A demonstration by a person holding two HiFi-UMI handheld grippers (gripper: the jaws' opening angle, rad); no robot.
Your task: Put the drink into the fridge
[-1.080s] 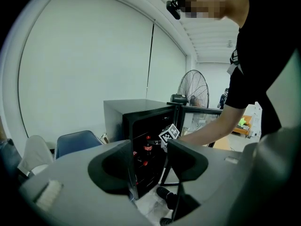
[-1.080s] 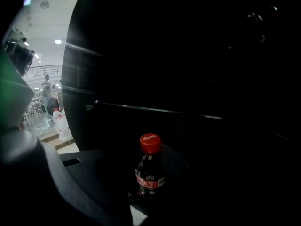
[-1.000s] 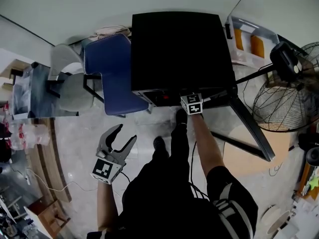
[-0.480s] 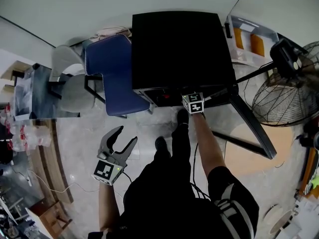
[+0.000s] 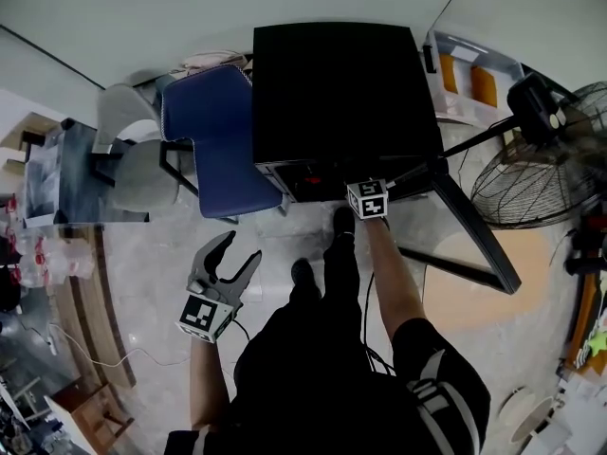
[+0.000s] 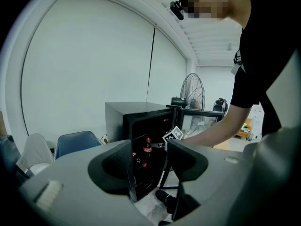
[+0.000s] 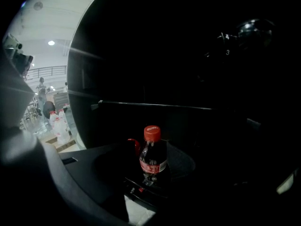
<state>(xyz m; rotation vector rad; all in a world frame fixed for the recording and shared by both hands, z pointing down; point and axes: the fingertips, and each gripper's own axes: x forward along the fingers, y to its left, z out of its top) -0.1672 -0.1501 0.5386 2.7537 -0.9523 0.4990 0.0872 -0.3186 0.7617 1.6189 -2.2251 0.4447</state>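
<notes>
My right hand-held gripper (image 7: 150, 173) had just been opening, its jaws loose around the drink (image 7: 153, 157) standing inside the fridge (image 5: 341, 83). If I withdrew crookedly, I judged, a jaw could clip and topple it. My left hand-held gripper (image 6: 149, 157) hung open and empty.

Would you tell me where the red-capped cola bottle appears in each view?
Head view: not discernible inside the black fridge's dark opening.
Left gripper view: cola bottle at centre, on a fridge shelf.
Right gripper view: cola bottle at lower centre, upright.
Shared landmark: the black fridge.
</notes>
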